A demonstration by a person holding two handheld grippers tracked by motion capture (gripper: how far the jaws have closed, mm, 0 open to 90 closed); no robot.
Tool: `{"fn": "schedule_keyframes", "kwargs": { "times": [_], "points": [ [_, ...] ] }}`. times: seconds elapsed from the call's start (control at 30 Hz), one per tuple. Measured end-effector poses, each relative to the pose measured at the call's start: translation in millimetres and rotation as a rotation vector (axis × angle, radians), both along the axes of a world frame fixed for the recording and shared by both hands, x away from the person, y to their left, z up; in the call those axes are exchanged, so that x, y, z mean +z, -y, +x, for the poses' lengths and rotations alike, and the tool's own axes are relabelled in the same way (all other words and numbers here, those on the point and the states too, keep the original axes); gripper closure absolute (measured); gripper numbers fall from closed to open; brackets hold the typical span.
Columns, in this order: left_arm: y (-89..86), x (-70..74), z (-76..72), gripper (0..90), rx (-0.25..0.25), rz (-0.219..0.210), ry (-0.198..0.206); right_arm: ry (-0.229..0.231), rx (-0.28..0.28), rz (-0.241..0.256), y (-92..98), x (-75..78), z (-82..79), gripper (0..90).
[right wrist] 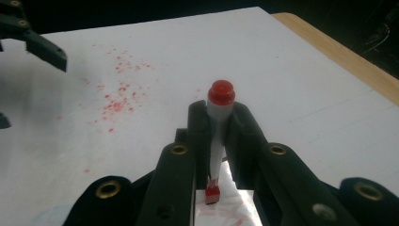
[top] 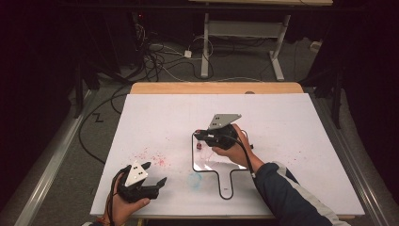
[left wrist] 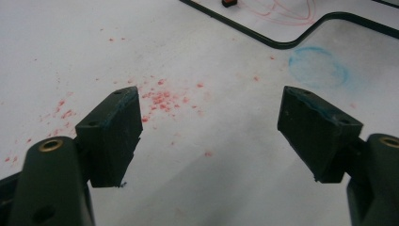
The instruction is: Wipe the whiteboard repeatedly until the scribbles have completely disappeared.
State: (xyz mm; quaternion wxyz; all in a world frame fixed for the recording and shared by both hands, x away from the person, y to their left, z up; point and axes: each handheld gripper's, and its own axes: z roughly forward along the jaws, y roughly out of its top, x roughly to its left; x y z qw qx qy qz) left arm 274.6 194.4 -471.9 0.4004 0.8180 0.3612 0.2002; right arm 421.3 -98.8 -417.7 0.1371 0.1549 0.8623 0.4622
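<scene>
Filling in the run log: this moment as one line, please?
right gripper: shut on red marker, tip on board | left gripper: open, over red specks

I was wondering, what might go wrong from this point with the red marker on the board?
1. The right tongs grip the red marker at its barrel, tip down on the black-framed board; pressing hard could make it slip or tilt.
2. Red scribbles already lie under the tip, so more strokes may smear.
3. The left tongs hang open over red specks, not steadying the board, which might shift.
</scene>
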Motion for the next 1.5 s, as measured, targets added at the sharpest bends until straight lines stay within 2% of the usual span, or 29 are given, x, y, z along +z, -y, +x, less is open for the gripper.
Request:
{"fn": "schedule_keyframes", "kwargs": {
  "times": [0.13, 0.23, 0.3, 0.37, 0.4, 0.5, 0.63, 0.7, 0.8, 0.83, 0.93, 1.17, 1.23, 1.33, 1.43, 1.5],
  "points": [
    [0.7, 0.4, 0.0, 21.8, -0.002, -0.004, 0.0, -0.045, 0.036, 0.015, 1.5, 0.6, -11.1, 81.3],
    [1.2, 0.6, -0.1, 21.8, -0.003, -0.003, 0.0, -0.018, 0.035, -0.012, 1.0, 2.1, -13.0, 81.3],
    [1.6, 0.5, -0.1, 21.8, -0.002, -0.001, -0.001, 0.026, -0.008, -0.035, 2.1, 2.2, -8.2, 81.4],
    [1.5, 0.4, -0.2, 21.9, -0.003, -0.001, -0.002, 0.027, -0.049, -0.02, 5.9, 1.2, 3.7, 81.3],
    [1.6, 0.4, -0.1, 21.9, -0.004, 0.0, -0.001, 0.049, -0.061, -0.029, 6.8, 0.9, 7.3, 81.4],
    [1.1, 0.0, 0.2, 21.9, -0.006, -0.003, -0.002, 0.067, -0.109, -0.013, 13.5, -1.7, 22.8, 81.3],
    [0.3, -0.1, 0.8, 21.8, -0.01, 0.0, -0.003, 0.098, -0.194, -0.025, 23.1, -2.6, 36.8, 81.3],
    [0.2, -0.3, 1.0, 21.9, -0.012, -0.002, -0.004, 0.082, -0.206, -0.013, 26.7, -2.0, 40.4, 81.4],
    [0.6, -0.6, 1.6, 21.9, -0.014, 0.0, -0.006, 0.077, -0.196, -0.015, 23.3, -2.0, 37.0, 81.3],
    [0.7, -0.5, 1.5, 21.9, -0.013, -0.003, -0.006, 0.051, -0.181, 0.001, 21.5, -1.8, 35.1, 81.3],
    [0.8, -0.3, 1.4, 21.9, -0.014, -0.002, -0.006, 0.019, -0.13, 0.015, 13.1, -1.5, 26.9, 81.3],
    [1.5, -0.5, 1.6, 21.9, -0.017, -0.002, -0.009, -0.028, -0.028, 0.015, -1.8, -0.5, -2.4, 81.3],
    [1.8, -0.4, 1.4, 21.8, -0.017, -0.002, -0.01, -0.013, -0.023, -0.002, -3.5, 0.3, -7.8, 81.3],
    [2.1, -0.3, 1.2, 21.9, -0.017, 0.0, -0.009, 0.008, -0.041, -0.021, -0.6, 1.4, -5.6, 81.4],
    [1.9, -0.3, 1.2, 21.9, -0.016, 0.0, -0.009, 0.034, -0.126, -0.046, 8.1, 3.2, 3.2, 81.3],
    [2.0, -0.8, 1.8, 21.9, -0.019, 0.001, -0.011, 0.07, -0.176, -0.075, 13.0, 3.7, 7.9, 81.3]
  ]
}}
